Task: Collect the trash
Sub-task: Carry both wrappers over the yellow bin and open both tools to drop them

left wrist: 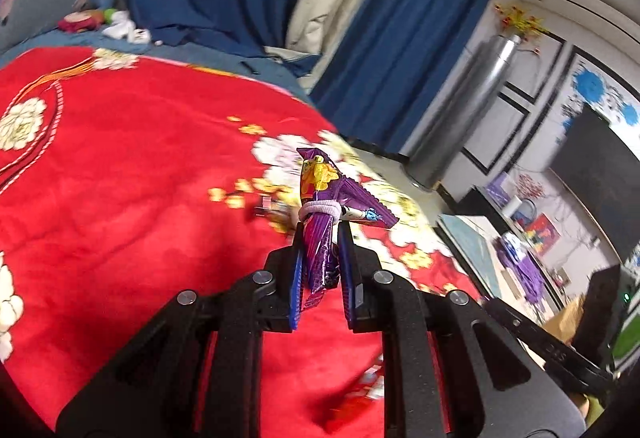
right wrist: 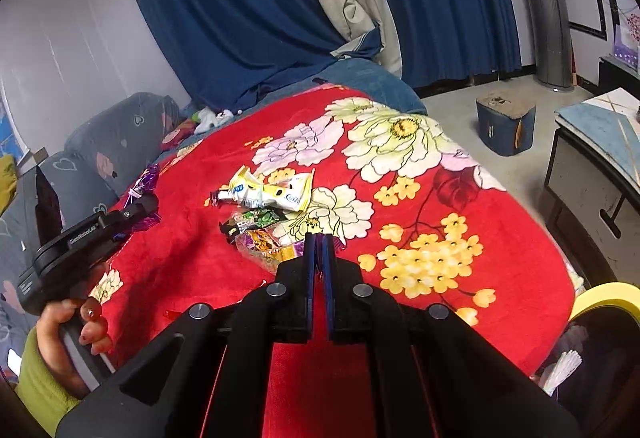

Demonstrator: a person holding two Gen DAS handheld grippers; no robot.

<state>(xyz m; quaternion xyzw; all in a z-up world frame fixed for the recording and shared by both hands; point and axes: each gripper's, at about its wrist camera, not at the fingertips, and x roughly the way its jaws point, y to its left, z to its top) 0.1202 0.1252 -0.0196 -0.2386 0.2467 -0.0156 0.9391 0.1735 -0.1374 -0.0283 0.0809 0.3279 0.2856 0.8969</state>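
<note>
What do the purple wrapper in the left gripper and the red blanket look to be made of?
Purple wrapper: likely glossy plastic or foil film, given its sheen, sharp creases and serrated edge. Red blanket: apparently soft plush fleece, matte and fuzzy, with printed flowers.

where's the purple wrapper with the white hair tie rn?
Clamped in the left gripper, lifted above the red floral blanket: centre of the left wrist view. In the right wrist view the purple wrapper sits far left, left of the wrapper pile.
</note>
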